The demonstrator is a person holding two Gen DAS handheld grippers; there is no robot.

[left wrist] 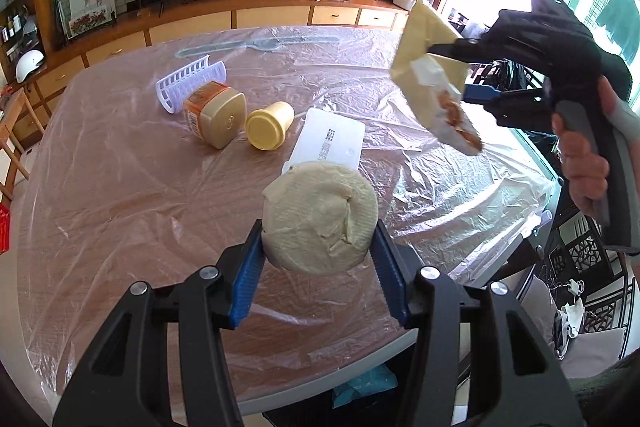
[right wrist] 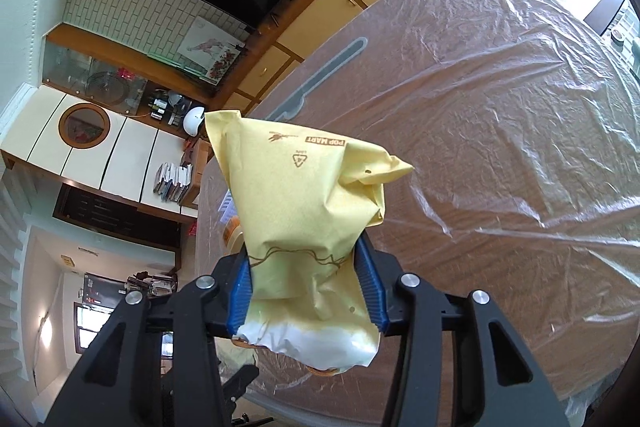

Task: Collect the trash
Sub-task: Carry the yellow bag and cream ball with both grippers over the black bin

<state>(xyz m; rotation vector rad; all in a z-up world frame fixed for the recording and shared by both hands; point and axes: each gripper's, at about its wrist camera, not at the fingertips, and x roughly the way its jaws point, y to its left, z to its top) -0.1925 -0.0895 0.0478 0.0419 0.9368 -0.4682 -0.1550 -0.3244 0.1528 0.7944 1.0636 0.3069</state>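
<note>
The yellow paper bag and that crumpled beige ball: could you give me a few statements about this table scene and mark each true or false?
1. The right gripper clamps a yellow paper bag between its blue fingers. True.
2. The left gripper is empty. False: it holds a crumpled beige paper ball.
3. The yellow paper bag lies flat on the table. False: it is held up in the air above the plastic-covered wooden table.
4. A yellow-lidded jar and a small yellow bottle lie on their sides on the table. True.
5. The white slotted plastic rack sits on top of the flat white box. False: they lie apart, with the jar and bottle between them.
</note>
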